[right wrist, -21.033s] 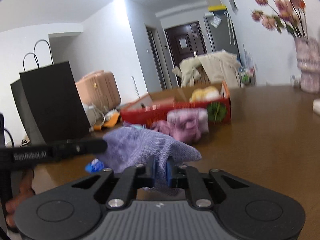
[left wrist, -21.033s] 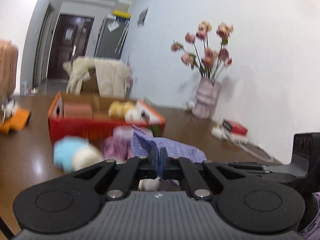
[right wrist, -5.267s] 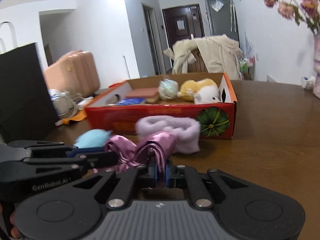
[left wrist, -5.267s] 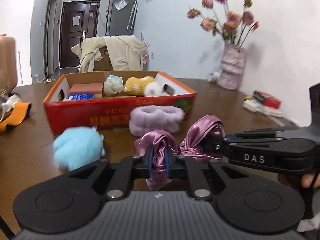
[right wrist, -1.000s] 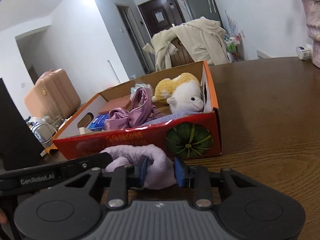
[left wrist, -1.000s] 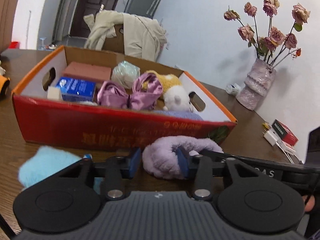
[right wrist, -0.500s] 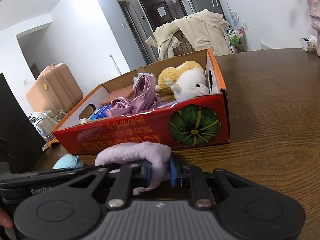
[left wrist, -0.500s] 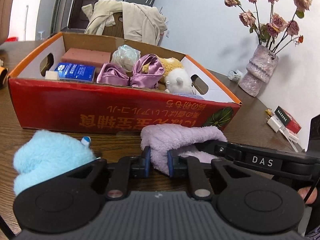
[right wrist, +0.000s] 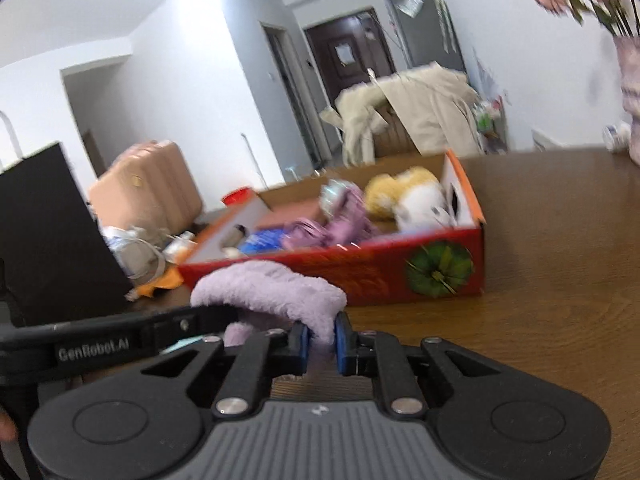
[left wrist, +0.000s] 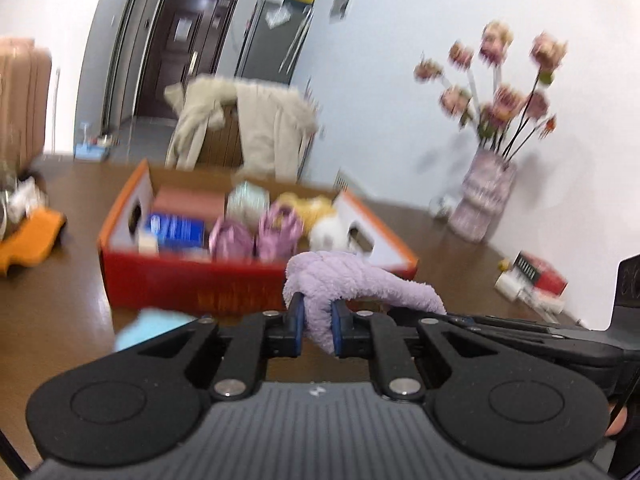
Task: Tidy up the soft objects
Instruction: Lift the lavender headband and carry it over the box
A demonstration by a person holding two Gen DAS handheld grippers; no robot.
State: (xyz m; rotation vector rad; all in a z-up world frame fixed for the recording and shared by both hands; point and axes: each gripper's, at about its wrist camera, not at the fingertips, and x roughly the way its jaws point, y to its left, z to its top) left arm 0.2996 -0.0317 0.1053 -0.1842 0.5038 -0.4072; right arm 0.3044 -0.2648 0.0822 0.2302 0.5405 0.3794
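A fluffy lilac headband point(left wrist: 360, 280) hangs off the table between both grippers, in front of the red cardboard box point(left wrist: 160, 280). My left gripper point(left wrist: 317, 316) pinches its left end; the jaws are still closing, pads pressed into the fleece. My right gripper point(right wrist: 320, 336) grips the other end of the headband point(right wrist: 272, 288), jaws also closing on it. The box point(right wrist: 380, 268) holds a purple satin bow point(left wrist: 256, 236), a yellow-and-white plush point(left wrist: 324, 220) and a blue packet. A light blue fluffy toy point(left wrist: 152, 324) lies on the table before the box, partly hidden by my left gripper.
A pink vase of flowers point(left wrist: 484, 208) and small boxes point(left wrist: 532, 276) stand at the right by the wall. Orange cloth point(left wrist: 32, 236) lies far left. A black paper bag point(right wrist: 48, 232) stands at the left table edge. A chair draped with a coat point(left wrist: 240, 132) is behind the box.
Both grippers have closed tighter on the headband and lifted it off the table. Both views have pulled up and back from the box, which now looks smaller.
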